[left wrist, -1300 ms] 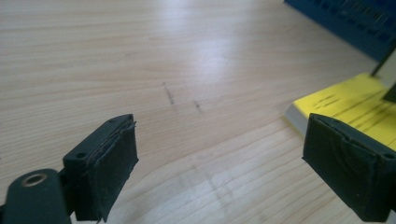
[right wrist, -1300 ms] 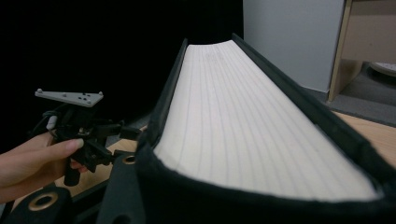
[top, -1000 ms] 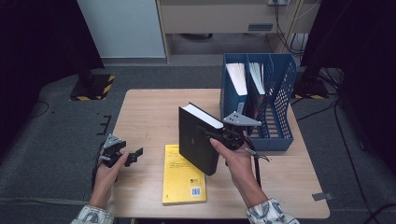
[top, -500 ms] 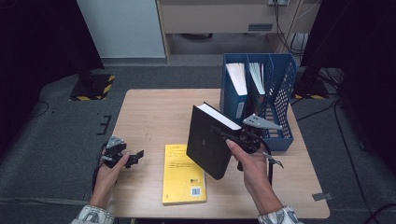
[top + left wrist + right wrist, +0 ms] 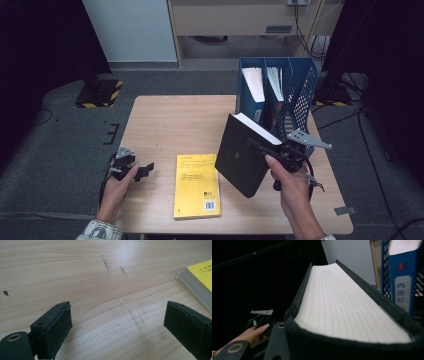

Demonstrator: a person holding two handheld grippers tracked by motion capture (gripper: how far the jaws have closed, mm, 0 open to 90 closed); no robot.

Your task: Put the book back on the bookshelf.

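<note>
A thick black book [image 5: 243,156] hangs tilted above the table's right half, and my right gripper [image 5: 272,148] is shut on its edge. In the right gripper view its white page block [image 5: 342,305] runs away from the jaws. A yellow book [image 5: 197,185] lies flat on the wooden table [image 5: 170,125] near the front edge. Its corner [image 5: 198,282] lies at the right in the left gripper view. My left gripper [image 5: 145,171] rests open at the table's front left, with bare wood between its jaws [image 5: 117,322].
A blue mesh file rack [image 5: 300,95] stands at the table's back right and holds upright books or folders [image 5: 255,85]. A blue folder spine [image 5: 403,280] stands just right of the held book. Dark floor surrounds the table.
My right gripper has carried the black book to the right and slightly forward, closer to the blue rack. The left gripper has stayed put and open.
</note>
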